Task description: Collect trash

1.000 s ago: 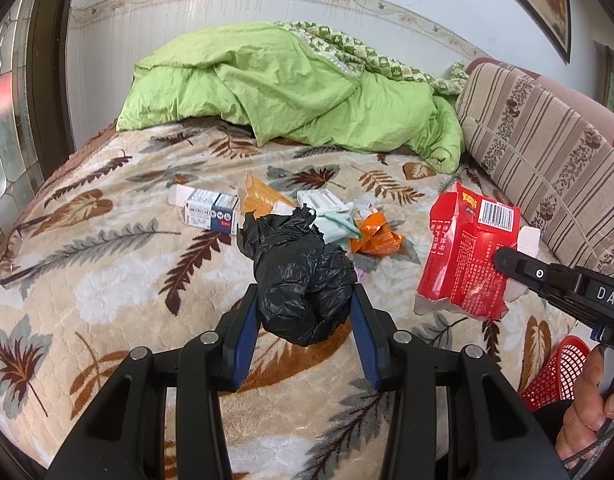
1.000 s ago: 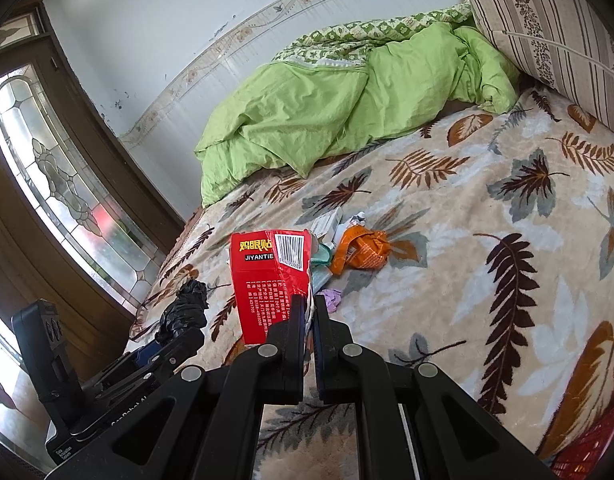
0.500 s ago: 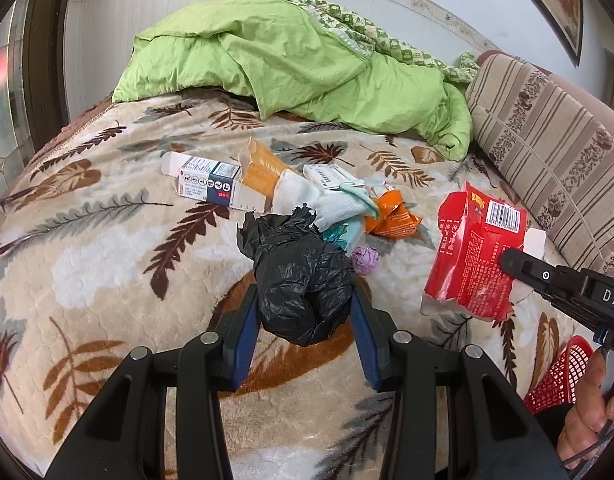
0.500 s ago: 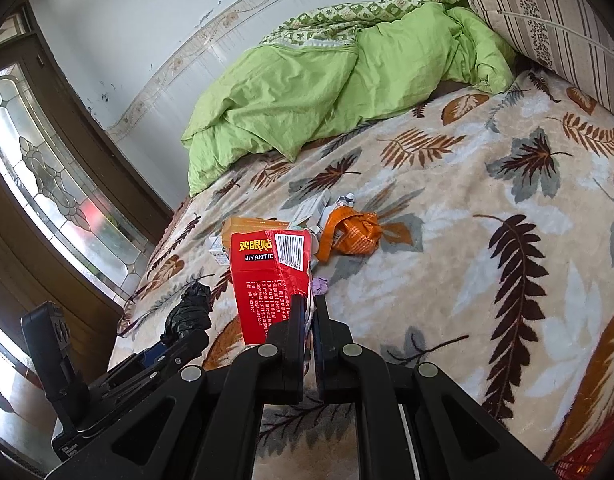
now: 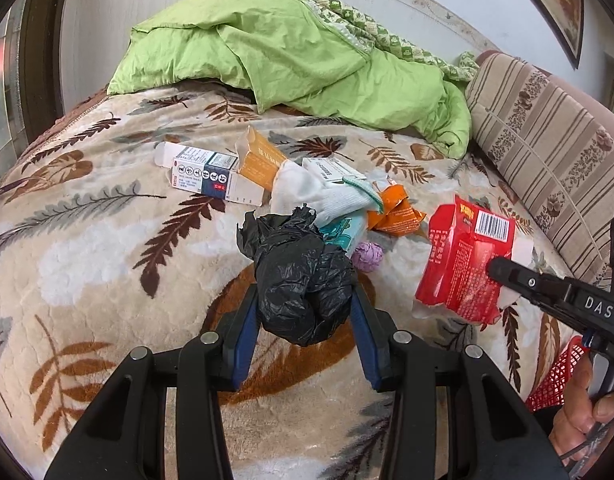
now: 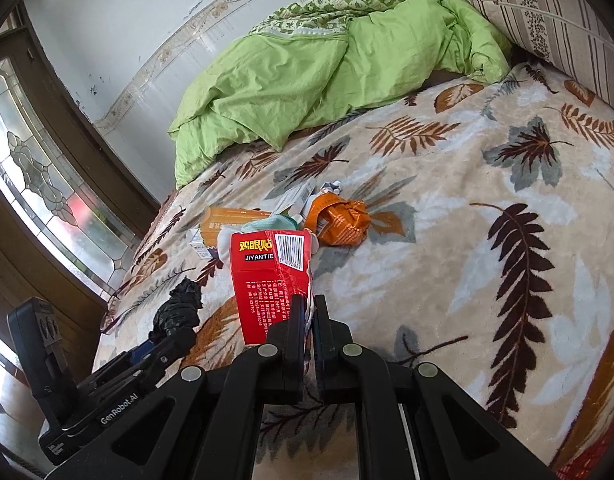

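Observation:
My left gripper [image 5: 303,300] is shut on a crumpled black plastic bag [image 5: 301,276], held above the leaf-patterned bedspread [image 5: 107,264]. My right gripper [image 6: 310,304] is shut on the edge of a flattened red box [image 6: 269,280], which also shows at the right of the left wrist view as the red box [image 5: 463,260]. Loose trash lies just beyond both: a white-and-blue box [image 5: 203,176], an orange box [image 5: 263,162], a white cloth [image 5: 319,196], a crushed orange wrapper [image 6: 341,220] and a small purple paper ball [image 5: 369,256].
A rumpled green quilt [image 5: 299,64] fills the far side of the bed. A striped cushion [image 5: 547,148] lines the right side. A red mesh basket [image 5: 555,380] shows at the lower right, beside a hand [image 5: 583,412]. A glazed wooden door [image 6: 47,184] stands left of the bed.
Both grippers have come down and closer to the trash pile, each keeping its hold. The pile now sits nearer and larger in both views.

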Demonstrator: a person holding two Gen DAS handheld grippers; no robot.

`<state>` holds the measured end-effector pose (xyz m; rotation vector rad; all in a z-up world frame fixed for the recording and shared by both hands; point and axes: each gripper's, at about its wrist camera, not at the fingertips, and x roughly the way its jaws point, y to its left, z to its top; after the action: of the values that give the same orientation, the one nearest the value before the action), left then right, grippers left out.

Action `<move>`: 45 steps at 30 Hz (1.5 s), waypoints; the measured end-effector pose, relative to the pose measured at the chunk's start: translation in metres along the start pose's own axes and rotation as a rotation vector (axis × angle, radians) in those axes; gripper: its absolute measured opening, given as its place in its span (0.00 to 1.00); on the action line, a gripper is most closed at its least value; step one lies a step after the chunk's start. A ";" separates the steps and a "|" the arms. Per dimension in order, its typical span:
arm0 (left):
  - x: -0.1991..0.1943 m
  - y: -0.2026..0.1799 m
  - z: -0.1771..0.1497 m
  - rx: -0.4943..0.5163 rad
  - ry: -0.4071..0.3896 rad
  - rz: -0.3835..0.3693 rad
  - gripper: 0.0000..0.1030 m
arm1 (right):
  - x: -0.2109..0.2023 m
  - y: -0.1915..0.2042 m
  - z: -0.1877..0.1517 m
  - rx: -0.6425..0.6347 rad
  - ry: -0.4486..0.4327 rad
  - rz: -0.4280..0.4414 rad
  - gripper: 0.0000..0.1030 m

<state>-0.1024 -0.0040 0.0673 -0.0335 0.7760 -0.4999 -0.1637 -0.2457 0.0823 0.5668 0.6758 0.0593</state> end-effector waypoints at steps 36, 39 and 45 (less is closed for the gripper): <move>-0.084 -0.140 -0.008 0.258 -0.066 -0.178 0.41 | -0.169 -0.032 -0.024 0.094 -0.195 0.018 0.04; -0.083 -0.162 -0.009 0.295 -0.048 -0.219 0.41 | -0.192 -0.049 -0.031 0.124 -0.218 -0.015 0.04; -0.083 -0.219 -0.018 0.390 -0.003 -0.341 0.41 | -0.248 -0.093 -0.047 0.182 -0.265 -0.149 0.04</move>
<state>-0.2573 -0.1580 0.1552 0.1985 0.6612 -0.9686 -0.3986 -0.3591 0.1472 0.6832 0.4654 -0.2160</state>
